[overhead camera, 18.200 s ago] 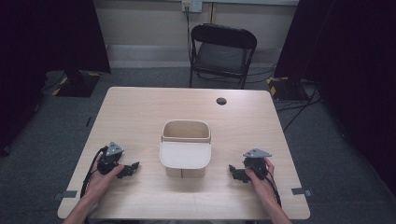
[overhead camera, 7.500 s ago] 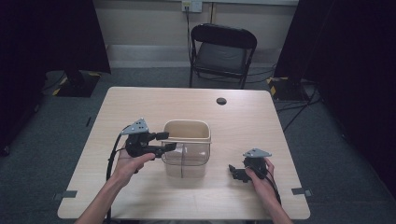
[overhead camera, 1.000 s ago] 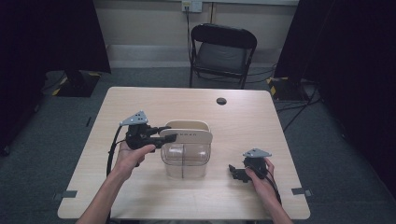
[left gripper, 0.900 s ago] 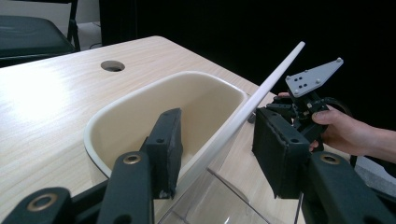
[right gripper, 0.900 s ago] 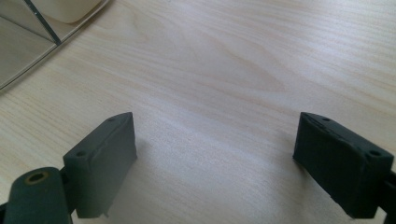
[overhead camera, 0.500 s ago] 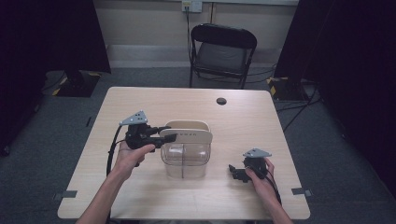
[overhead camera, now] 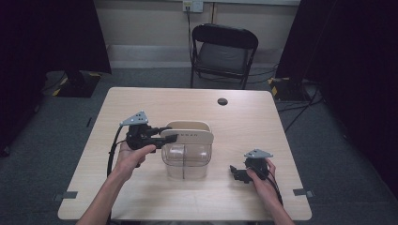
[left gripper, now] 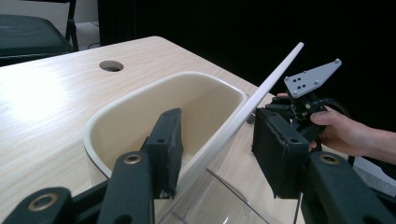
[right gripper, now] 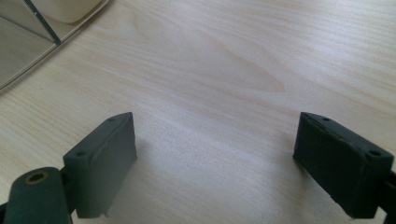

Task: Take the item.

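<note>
A cream lid (overhead camera: 187,137) stands tilted up over a clear container (overhead camera: 185,159) at the middle of the table, with a cream tub (overhead camera: 187,125) just behind it. My left gripper (overhead camera: 171,132) reaches in from the left and is shut on the lid's left end. In the left gripper view the lid (left gripper: 261,93) runs edge-on between the jaws, above the tub (left gripper: 154,107) and the clear container (left gripper: 219,200). My right gripper (overhead camera: 237,172) rests on the table at the right, open, with bare wood between its fingers (right gripper: 215,168).
The wooden table (overhead camera: 155,103) has a round cable hole (overhead camera: 222,101) near its far edge. A black folding chair (overhead camera: 224,47) stands beyond the table. Dark curtains hang on both sides.
Since the oldest frame my left gripper has left the table and tipped the lid up off the clear container. Over the last second nothing has moved.
</note>
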`<state>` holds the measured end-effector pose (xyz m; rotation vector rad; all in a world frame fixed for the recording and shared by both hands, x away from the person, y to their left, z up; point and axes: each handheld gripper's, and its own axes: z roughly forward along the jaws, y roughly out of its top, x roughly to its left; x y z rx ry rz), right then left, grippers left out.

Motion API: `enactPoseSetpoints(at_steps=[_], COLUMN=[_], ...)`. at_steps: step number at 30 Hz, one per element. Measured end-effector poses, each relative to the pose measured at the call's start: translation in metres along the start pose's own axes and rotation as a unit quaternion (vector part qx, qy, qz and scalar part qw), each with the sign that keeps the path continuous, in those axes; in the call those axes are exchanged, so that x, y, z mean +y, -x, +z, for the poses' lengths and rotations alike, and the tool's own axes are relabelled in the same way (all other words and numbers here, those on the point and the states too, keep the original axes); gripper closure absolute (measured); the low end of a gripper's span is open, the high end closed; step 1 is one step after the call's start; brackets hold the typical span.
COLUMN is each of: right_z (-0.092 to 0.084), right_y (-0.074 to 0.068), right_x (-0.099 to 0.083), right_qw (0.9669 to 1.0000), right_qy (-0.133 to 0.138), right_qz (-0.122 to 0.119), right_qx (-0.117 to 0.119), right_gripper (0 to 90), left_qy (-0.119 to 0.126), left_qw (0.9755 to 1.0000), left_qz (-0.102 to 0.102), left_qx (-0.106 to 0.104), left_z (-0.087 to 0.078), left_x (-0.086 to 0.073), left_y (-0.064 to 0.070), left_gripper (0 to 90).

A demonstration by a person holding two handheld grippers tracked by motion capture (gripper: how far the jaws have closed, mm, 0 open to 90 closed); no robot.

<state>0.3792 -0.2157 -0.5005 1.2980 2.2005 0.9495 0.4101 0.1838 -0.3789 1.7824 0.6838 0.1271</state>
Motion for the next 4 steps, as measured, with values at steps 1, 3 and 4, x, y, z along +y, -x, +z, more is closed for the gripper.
enactPoseSetpoints(at_steps=[1,3,4], right_z=[0.0,0.0,0.0], right_y=[0.0,0.0,0.0], right_x=[0.0,0.0,0.0], right_qw=[1.0,1.0,1.0], right_qy=[0.0,0.0,0.0], right_qz=[0.0,0.0,0.0], right_qx=[0.0,0.0,0.0], right_gripper=[12.3,12.3,12.3], left_qy=[0.0,0.0,0.0], left_qw=[1.0,1.0,1.0], left_qz=[-0.001,-0.002,-0.001], left_qx=[0.0,-0.001,-0.001], left_z=[0.0,-0.0001,-0.0001], left_x=[0.0001,0.0001,0.0001], left_y=[-0.0001,-0.0002,0.0], left_gripper=[52.8,52.7,52.6])
